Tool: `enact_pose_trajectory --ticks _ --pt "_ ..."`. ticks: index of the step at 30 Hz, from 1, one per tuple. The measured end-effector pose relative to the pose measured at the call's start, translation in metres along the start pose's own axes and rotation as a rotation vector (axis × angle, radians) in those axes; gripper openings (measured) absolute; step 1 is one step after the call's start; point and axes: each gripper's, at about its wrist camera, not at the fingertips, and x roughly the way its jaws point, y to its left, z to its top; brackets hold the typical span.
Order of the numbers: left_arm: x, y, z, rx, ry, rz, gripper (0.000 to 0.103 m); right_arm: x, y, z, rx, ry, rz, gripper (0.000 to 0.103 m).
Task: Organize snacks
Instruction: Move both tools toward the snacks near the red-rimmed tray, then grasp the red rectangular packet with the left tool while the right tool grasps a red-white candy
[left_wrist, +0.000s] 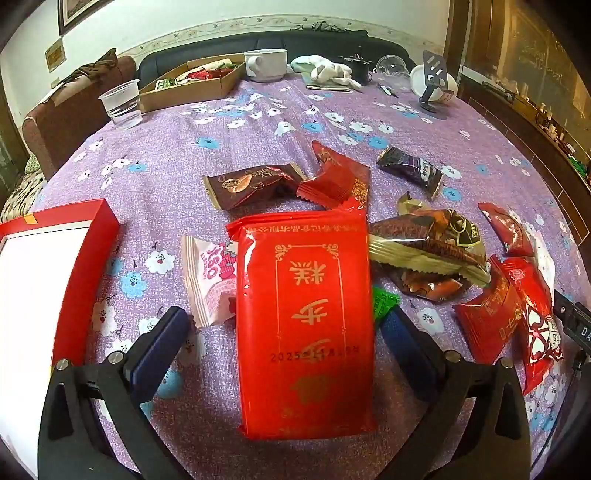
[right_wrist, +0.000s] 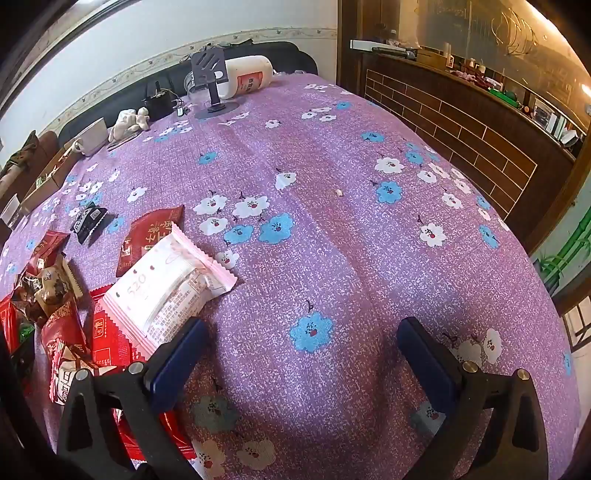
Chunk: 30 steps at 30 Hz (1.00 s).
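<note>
A large red snack packet (left_wrist: 303, 321) lies flat on the purple flowered tablecloth (left_wrist: 177, 155), between the fingers of my open left gripper (left_wrist: 284, 332). Neither pad presses on it. Around it lie a pink-white packet (left_wrist: 210, 280), a brown packet (left_wrist: 255, 184), a small red packet (left_wrist: 328, 181), a dark purple packet (left_wrist: 410, 170), a green one (left_wrist: 384, 302) and several red ones (left_wrist: 491, 321). A red box with a white inside (left_wrist: 85, 258) stands at the left. My right gripper (right_wrist: 303, 343) is open over bare cloth, its left finger beside a white-pink packet (right_wrist: 166, 291).
At the back of the table stand a cardboard box of snacks (left_wrist: 192, 81), a clear plastic cup (left_wrist: 122, 103), a white mug (left_wrist: 266, 64) and a phone stand (left_wrist: 432, 81). A white bottle (right_wrist: 247, 75) lies at the far edge. A brick-patterned counter (right_wrist: 461, 122) runs along the right.
</note>
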Motion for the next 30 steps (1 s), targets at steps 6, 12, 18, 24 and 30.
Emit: enact_pose_trajectory --ticks 6,12,18,24,30 --pt "0.000 0.000 0.000 0.001 0.000 0.002 0.103 0.000 0.001 0.000 0.002 0.000 -0.006 0.103" --pt "-0.016 0.006 -0.011 0.093 0.083 -0.110 0.103 -0.018 -0.010 -0.007 -0.057 0.039 0.091 0.098" --pt "-0.086 0.035 -0.043 0.211 -0.119 -0.037 0.103 -0.089 0.026 -0.029 -0.321 -0.195 0.253 0.099" --pt "-0.090 0.051 -0.028 0.202 -0.088 -0.034 0.103 -0.074 0.100 -0.027 -0.559 -0.166 0.217 0.096" --pt "-0.053 0.020 -0.009 0.122 0.036 -0.060 0.103 -0.031 0.108 -0.021 -0.595 -0.023 0.227 0.061"
